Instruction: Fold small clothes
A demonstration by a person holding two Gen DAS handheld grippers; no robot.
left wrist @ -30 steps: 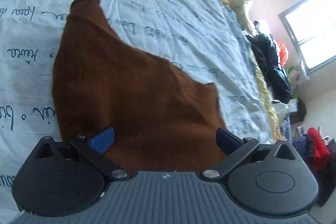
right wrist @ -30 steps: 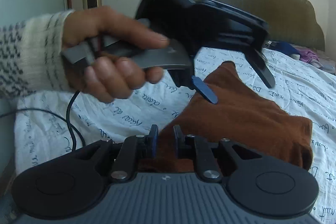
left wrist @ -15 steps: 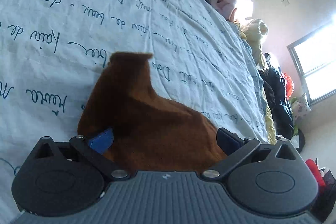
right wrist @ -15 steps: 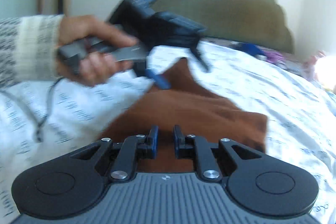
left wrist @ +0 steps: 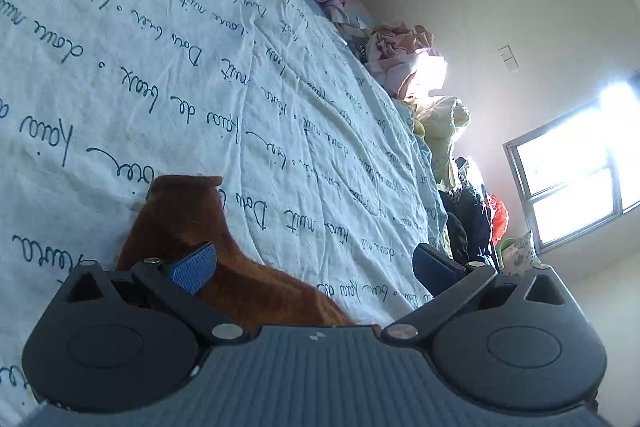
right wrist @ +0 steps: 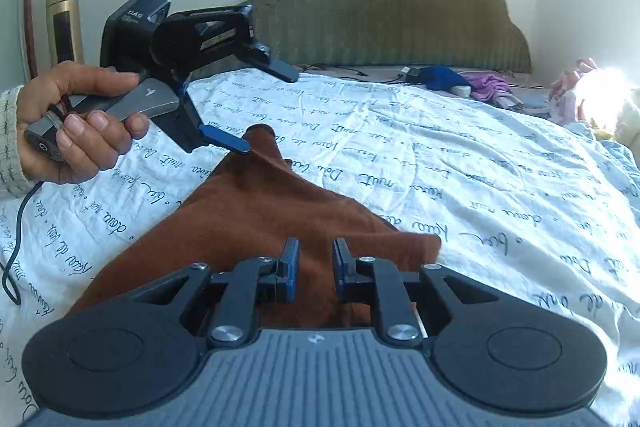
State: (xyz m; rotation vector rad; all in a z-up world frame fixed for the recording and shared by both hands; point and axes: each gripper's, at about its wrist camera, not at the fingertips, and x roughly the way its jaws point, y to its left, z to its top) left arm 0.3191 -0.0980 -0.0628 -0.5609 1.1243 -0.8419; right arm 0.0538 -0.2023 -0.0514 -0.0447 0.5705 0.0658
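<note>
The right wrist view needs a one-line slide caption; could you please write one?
Right claw, slightly parted over a brown garment on a script-printed bedsheet, faces the hand-held left claw, open.

near edge of the brown garment [right wrist: 256,223] is hidden under the right gripper [right wrist: 314,269] body, so the pads' contact with the cloth can't be read. left-wrist view shows only part of the garment. sheet lettering [left wrist: 208,75] unreadable; person cut off at the sleeve [right wrist: 10,139].
</note>
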